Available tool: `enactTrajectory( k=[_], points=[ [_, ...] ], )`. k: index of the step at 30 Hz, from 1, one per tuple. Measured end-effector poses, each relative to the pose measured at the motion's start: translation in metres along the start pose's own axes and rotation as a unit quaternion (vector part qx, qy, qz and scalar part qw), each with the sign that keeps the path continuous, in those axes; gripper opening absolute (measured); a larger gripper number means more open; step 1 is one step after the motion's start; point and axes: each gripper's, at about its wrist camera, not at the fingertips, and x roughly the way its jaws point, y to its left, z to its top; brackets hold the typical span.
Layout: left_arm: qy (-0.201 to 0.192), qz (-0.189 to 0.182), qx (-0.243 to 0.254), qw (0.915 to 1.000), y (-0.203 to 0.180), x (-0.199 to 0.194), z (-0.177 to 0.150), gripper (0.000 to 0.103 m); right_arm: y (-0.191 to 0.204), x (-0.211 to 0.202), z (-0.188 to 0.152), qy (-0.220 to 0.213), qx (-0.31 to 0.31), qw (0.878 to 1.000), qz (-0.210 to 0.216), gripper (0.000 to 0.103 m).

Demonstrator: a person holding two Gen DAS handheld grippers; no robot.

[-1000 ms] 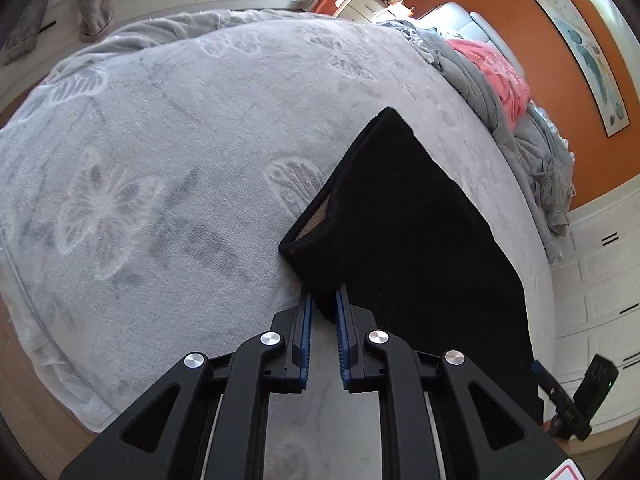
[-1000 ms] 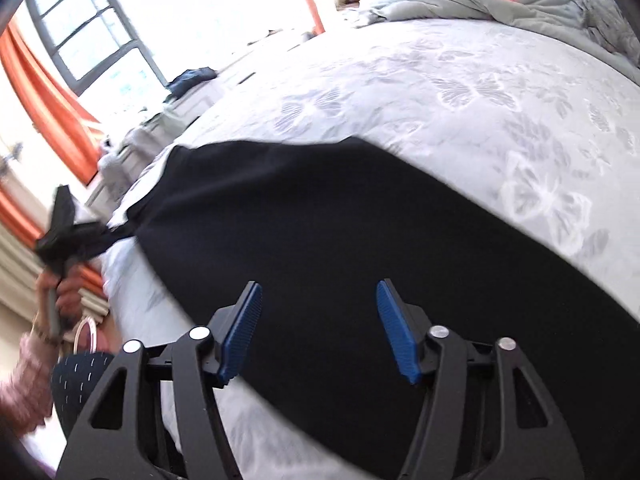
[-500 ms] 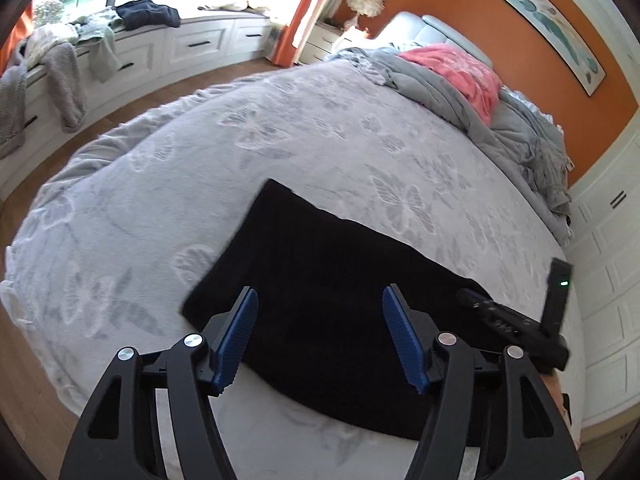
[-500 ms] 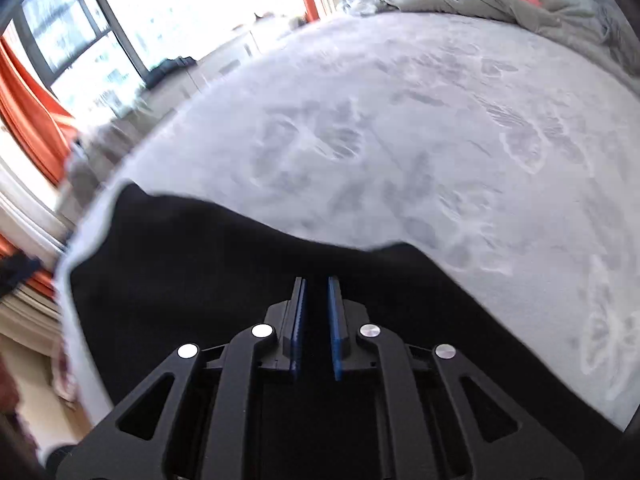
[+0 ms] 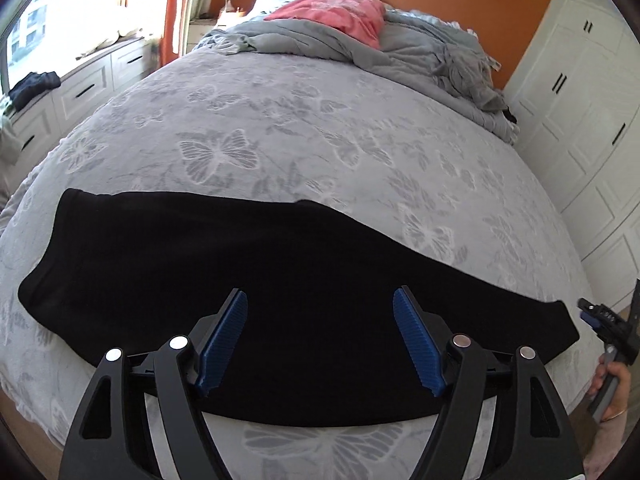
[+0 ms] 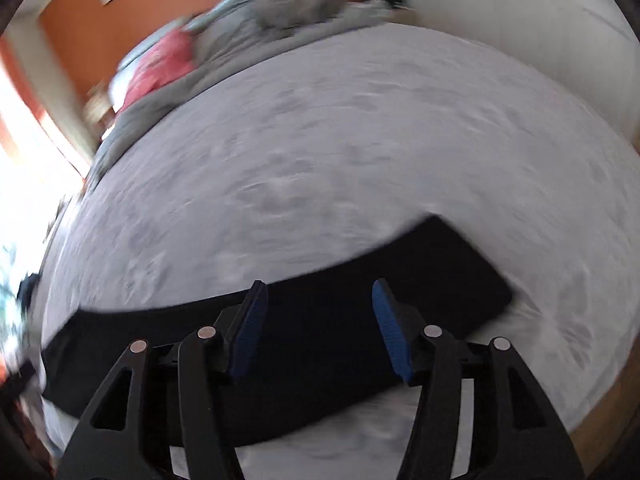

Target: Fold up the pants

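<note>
Black pants (image 5: pixel 248 280) lie flat as one long folded strip across the near part of the grey butterfly bedspread (image 5: pixel 304 128). Above their middle hangs my left gripper (image 5: pixel 320 300), its jaws opening, nothing between the blue pads. In the right wrist view the same pants (image 6: pixel 320 320) stretch from lower left to right, blurred by motion. My right gripper (image 6: pixel 318 294) is over them, jaws opening, holding nothing. That gripper (image 5: pixel 590 312) also shows at the far right edge of the left wrist view, in a person's hand (image 5: pixel 612 384).
A crumpled grey duvet (image 5: pixel 420 44) and a pink pillow (image 5: pixel 336 10) lie at the head of the bed. White drawers (image 5: pixel 92 84) run under the window on the left, white wardrobe doors (image 5: pixel 580 120) on the right. Wooden floor (image 6: pixel 600 412) shows past the bed's edge.
Both grippers let go of the pants and opened. The left one pulled back and rose, so the whole strip is now in its view. The right view swung round fast.
</note>
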Motion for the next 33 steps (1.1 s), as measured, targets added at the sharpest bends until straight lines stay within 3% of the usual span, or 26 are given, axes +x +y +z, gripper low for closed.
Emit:
enactTrajectory(
  k=[2,3,4,5,7,9,10,13,14,15,16,18,19,21,22,23,24,30,31,32,33],
  points=[
    [0.016,-0.013,0.002,0.9998,-0.019,0.011,-0.008,0.073,-0.061,0.000,-0.003,0.019,0.058,0.998,-0.007,0.055],
    [0.026,-0.024,-0.004,0.9994,-0.027,0.018,-0.012,0.073,-0.078,0.007,-0.004,0.036,0.072,0.997,0.012,0.056],
    [0.033,-0.034,-0.012,0.9988,-0.034,0.025,-0.014,0.073,-0.091,0.015,-0.006,0.052,0.088,0.994,0.041,0.060],
    [0.039,-0.041,-0.022,0.9982,-0.040,0.032,-0.017,0.073,-0.102,0.028,-0.007,0.066,0.109,0.989,0.070,0.074],
    [0.038,-0.054,-0.028,0.9974,-0.054,0.043,-0.023,0.073,-0.110,0.054,-0.008,0.090,0.145,0.981,0.096,0.079],
    [0.030,-0.052,-0.023,0.9979,-0.064,0.053,-0.027,0.073,-0.101,0.075,-0.002,0.098,0.125,0.983,0.086,0.040],
    [0.027,-0.048,-0.020,0.9983,-0.068,0.058,-0.028,0.073,-0.089,0.072,0.007,0.094,0.102,0.985,0.102,0.019],
    [0.019,-0.048,-0.019,0.9985,-0.070,0.067,-0.028,0.073,-0.052,0.007,0.027,-0.002,0.019,0.988,0.156,0.019],
    [0.021,-0.050,-0.020,0.9983,-0.069,0.070,-0.028,0.073,-0.046,-0.002,0.028,-0.019,-0.019,0.991,0.129,0.026],
    [0.023,-0.052,-0.020,0.9982,-0.068,0.073,-0.028,0.073,-0.048,0.008,0.026,-0.014,-0.043,0.997,0.068,0.033],
    [0.027,-0.050,-0.020,0.9982,-0.067,0.076,-0.028,0.073,-0.059,0.030,0.022,0.017,-0.036,0.999,0.022,0.037],
    [0.036,-0.047,-0.017,0.9981,-0.065,0.080,-0.028,0.073,-0.090,0.066,0.005,0.076,0.014,0.997,-0.026,0.037],
    [0.040,-0.046,-0.018,0.9980,-0.064,0.082,-0.028,0.073,-0.099,0.067,0.001,0.074,0.017,0.997,-0.008,0.038],
    [0.045,-0.048,-0.017,0.9977,-0.064,0.084,-0.029,0.073,-0.096,0.042,0.003,0.034,0.009,0.999,-0.012,0.040],
    [0.046,-0.048,-0.016,0.9976,-0.064,0.084,-0.029,0.073,-0.095,0.030,0.006,0.012,0.010,1.000,-0.012,0.052],
    [0.044,-0.049,-0.015,0.9977,-0.065,0.084,-0.029,0.073,-0.091,0.021,0.008,-0.010,0.015,1.000,-0.003,0.070],
    [0.041,-0.048,-0.014,0.9979,-0.065,0.083,-0.029,0.073,-0.086,0.019,0.012,-0.022,0.014,1.000,0.005,0.076],
    [0.016,-0.044,0.020,0.9987,-0.077,0.078,-0.033,0.073,-0.047,0.074,0.026,0.012,-0.095,0.995,-0.018,0.076],
    [0.011,-0.044,0.028,0.9986,-0.080,0.077,-0.034,0.073,-0.038,0.086,0.027,0.013,-0.116,0.993,-0.024,0.053],
    [0.007,-0.042,0.036,0.9985,-0.083,0.077,-0.035,0.073,-0.031,0.095,0.025,0.026,-0.133,0.990,-0.034,0.007],
    [0.003,-0.038,0.043,0.9984,-0.085,0.076,-0.036,0.074,-0.025,0.098,0.026,0.034,-0.144,0.988,-0.050,0.007]
  ],
)
